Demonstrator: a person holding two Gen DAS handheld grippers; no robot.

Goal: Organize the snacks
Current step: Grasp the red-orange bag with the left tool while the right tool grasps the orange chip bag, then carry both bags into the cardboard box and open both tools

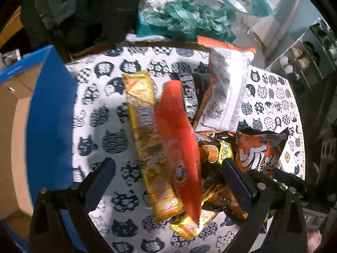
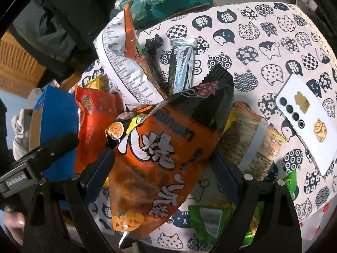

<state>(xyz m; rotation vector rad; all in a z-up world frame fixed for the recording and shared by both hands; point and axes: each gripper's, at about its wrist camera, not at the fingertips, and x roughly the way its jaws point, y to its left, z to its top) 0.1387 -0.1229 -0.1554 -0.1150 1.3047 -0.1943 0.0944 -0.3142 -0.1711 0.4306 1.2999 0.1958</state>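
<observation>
Both hand-held grippers, left [image 1: 168, 181] and right [image 2: 162, 168], are hanging released; the crinkly foil snack packets [image 1: 145, 139] are lying piled on the desk [image 1: 96, 109], the blue cardboard box [image 1: 50, 113] seemingly unfilled.

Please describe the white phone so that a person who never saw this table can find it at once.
Find the table with the cat-print cloth. Beside the snack pile, past the orange and black bag, lies the white phone. It alone is flat and rigid, with round camera lenses.

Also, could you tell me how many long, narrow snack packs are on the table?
3: a yellow pack left of the red bag, a silver stick mid-table, a dark stick beside it. The pile may hide more.
</observation>
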